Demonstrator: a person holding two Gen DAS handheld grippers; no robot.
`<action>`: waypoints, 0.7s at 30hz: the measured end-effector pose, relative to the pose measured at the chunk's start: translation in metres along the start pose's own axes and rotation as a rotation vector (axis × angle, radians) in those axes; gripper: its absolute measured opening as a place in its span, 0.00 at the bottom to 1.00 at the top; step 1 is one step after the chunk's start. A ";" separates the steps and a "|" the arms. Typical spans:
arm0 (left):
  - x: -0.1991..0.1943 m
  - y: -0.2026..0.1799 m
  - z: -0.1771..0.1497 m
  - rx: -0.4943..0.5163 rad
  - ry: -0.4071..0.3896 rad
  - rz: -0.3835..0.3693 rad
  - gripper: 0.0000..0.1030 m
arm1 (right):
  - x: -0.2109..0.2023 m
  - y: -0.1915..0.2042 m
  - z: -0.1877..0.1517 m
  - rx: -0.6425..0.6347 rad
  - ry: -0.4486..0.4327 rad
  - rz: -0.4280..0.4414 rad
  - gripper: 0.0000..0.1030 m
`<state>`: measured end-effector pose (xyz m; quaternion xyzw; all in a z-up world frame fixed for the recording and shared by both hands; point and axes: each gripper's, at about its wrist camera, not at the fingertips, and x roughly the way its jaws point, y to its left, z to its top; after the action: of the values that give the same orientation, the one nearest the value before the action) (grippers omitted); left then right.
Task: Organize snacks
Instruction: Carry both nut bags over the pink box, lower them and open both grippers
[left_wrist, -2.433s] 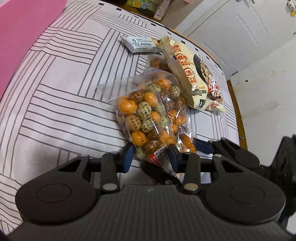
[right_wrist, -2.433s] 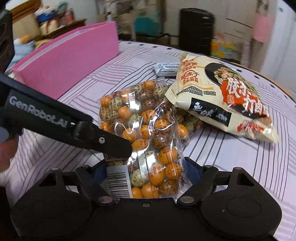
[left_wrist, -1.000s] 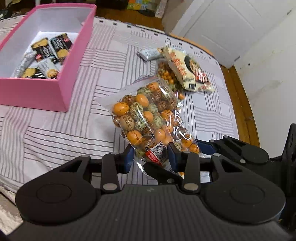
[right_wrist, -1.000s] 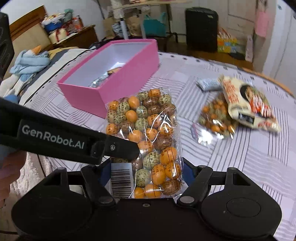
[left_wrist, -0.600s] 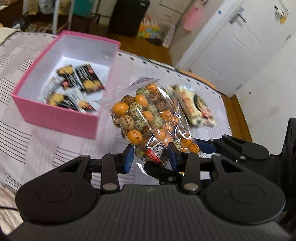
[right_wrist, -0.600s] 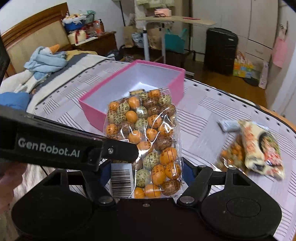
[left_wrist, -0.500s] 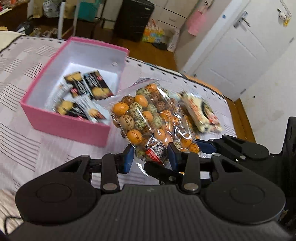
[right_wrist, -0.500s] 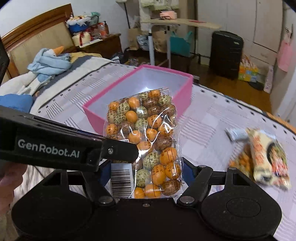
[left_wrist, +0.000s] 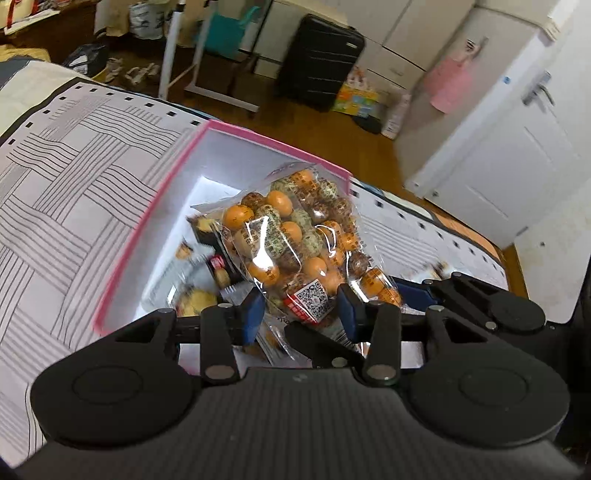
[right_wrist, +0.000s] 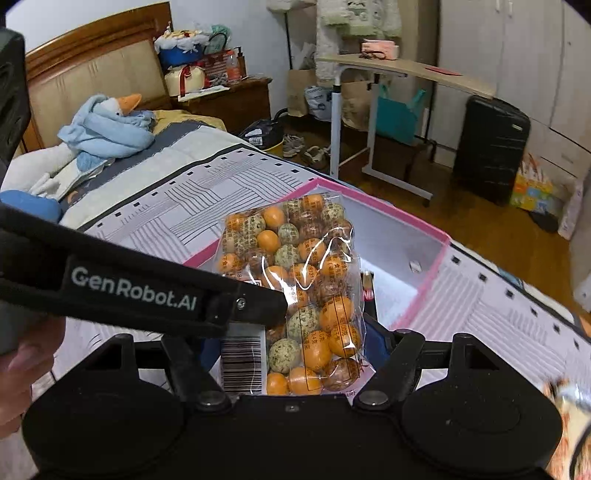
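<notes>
A clear crinkly bag of candy-coated nuts (left_wrist: 295, 236) hangs over the pink box (left_wrist: 147, 236), its long axis running from the barcode and QR-label end at the grippers toward the box's far wall, tilted upward. The round pieces inside are glossy orange, brown and speckled green, and the film throws glare. The left hand-held gripper (left_wrist: 301, 312) has the label end between its blue pads, its jaws opening, though the film still looks pinched there. The right hand-held gripper (right_wrist: 295, 347) is clenched across the bag's wide bottom edge. Inside the box, which is rigid with white inner walls, dark small snack packets (left_wrist: 207, 266) lie blurred and half hidden behind the bag. The box sits on a striped cloth (left_wrist: 74, 192) over the surface. A blurred snack bag (right_wrist: 569, 424) is cut off at the frame edge, right of the box.
</notes>
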<state>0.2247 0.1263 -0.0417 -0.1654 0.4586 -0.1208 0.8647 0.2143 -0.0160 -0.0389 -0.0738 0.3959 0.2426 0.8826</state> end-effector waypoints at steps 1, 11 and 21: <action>0.007 0.005 0.006 -0.008 -0.002 0.002 0.40 | 0.009 -0.002 0.004 -0.009 0.002 0.001 0.76; 0.084 0.043 0.034 -0.101 0.060 0.003 0.40 | 0.077 -0.022 0.018 -0.060 0.075 -0.004 0.75; 0.121 0.055 0.043 -0.163 0.103 -0.016 0.41 | 0.103 -0.018 0.021 -0.201 0.099 -0.127 0.82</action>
<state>0.3303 0.1402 -0.1318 -0.2325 0.5092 -0.0985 0.8228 0.2957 0.0135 -0.1013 -0.1990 0.4073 0.2205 0.8637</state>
